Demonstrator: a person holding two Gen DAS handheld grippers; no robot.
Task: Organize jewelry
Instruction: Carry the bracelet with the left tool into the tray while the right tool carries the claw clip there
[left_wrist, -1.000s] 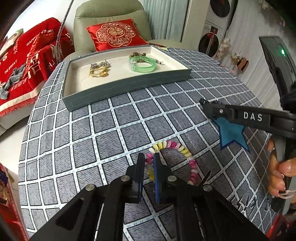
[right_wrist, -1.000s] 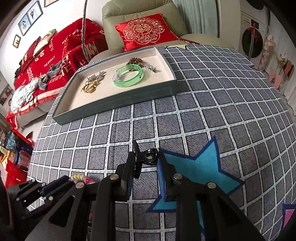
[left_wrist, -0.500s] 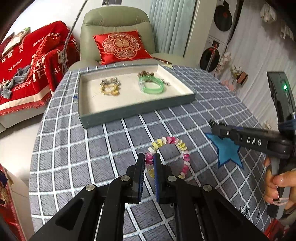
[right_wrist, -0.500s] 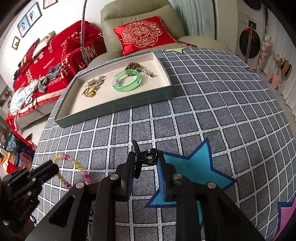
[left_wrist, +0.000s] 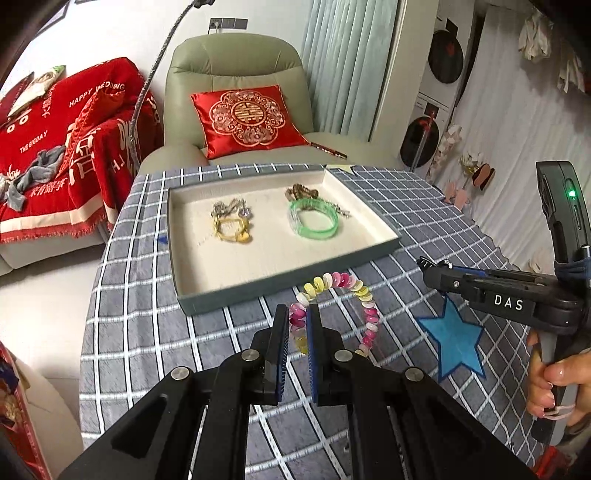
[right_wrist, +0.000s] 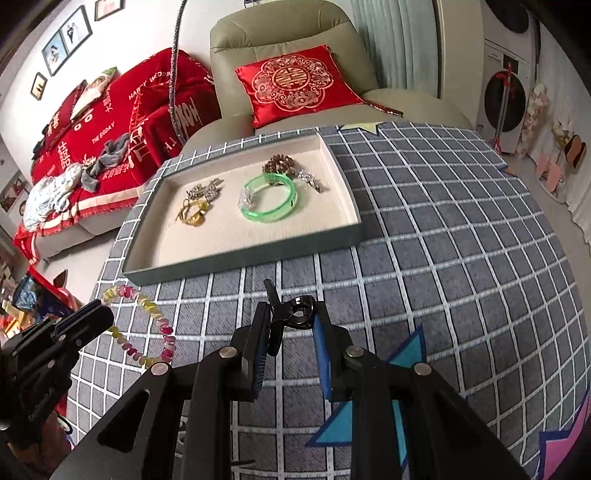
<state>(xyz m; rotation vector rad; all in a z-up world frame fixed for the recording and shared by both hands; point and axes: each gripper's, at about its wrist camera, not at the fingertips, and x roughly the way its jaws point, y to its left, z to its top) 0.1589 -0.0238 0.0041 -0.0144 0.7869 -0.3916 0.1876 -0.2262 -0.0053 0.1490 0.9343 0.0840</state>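
My left gripper (left_wrist: 297, 314) is shut on a pink and yellow bead bracelet (left_wrist: 354, 288), held above the checked tablecloth just in front of the grey jewelry tray (left_wrist: 280, 284). The bracelet also shows in the right wrist view (right_wrist: 155, 314). My right gripper (right_wrist: 290, 314) is shut on a small black clip (right_wrist: 291, 314), in front of the tray (right_wrist: 240, 258). In the tray lie a green bangle (left_wrist: 314, 223), a gold and silver piece (left_wrist: 231, 225) and a bronze brooch with a chain (left_wrist: 304, 192).
A blue star patch (left_wrist: 454, 343) lies on the cloth at the right. A green armchair with a red cushion (left_wrist: 247, 122) stands behind the table. A red-covered sofa (left_wrist: 55, 147) is at the left. The table edge falls away at the left.
Both grippers have risen and moved toward the tray. The left one has lifted the bead bracelet off the cloth. The right one still holds the black clip.
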